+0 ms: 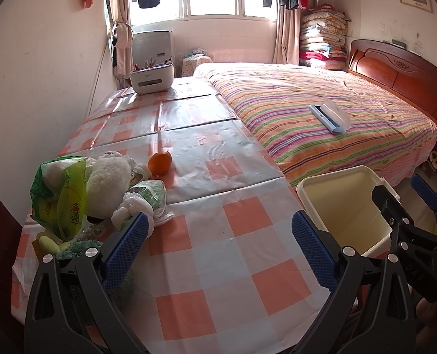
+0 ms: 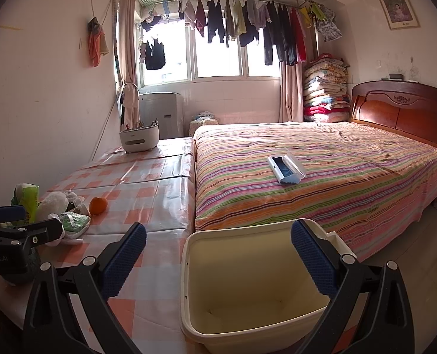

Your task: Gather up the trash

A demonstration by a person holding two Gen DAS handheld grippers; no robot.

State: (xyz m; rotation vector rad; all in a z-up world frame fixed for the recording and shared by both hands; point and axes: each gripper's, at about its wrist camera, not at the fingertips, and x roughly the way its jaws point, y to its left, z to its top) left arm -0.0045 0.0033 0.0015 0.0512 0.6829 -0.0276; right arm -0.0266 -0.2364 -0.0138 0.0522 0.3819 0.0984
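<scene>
Both claws wide open and empty, left claw [image 1: 218, 236] by the trash pile [image 1: 100, 194] on the counter [image 1: 218, 280], right claw [image 2: 218, 253] over the bin [image 2: 248, 280]; risk: grabbing the plush [image 1: 108, 183] instead of trash.

The trash pile [image 1: 100, 194] lies on the table [image 1: 218, 250], at its left; the bin [image 2: 248, 280] stands right of the table, before the bed [image 2: 321, 177].

The black body of the left tool [image 2: 0, 258], at nine o'clock in the right wrist view, carries white lettering "enRobot.AI", cut off at the edge. The right tool's black arm [image 1: 416, 271] shows embossed "DAS".
</scene>
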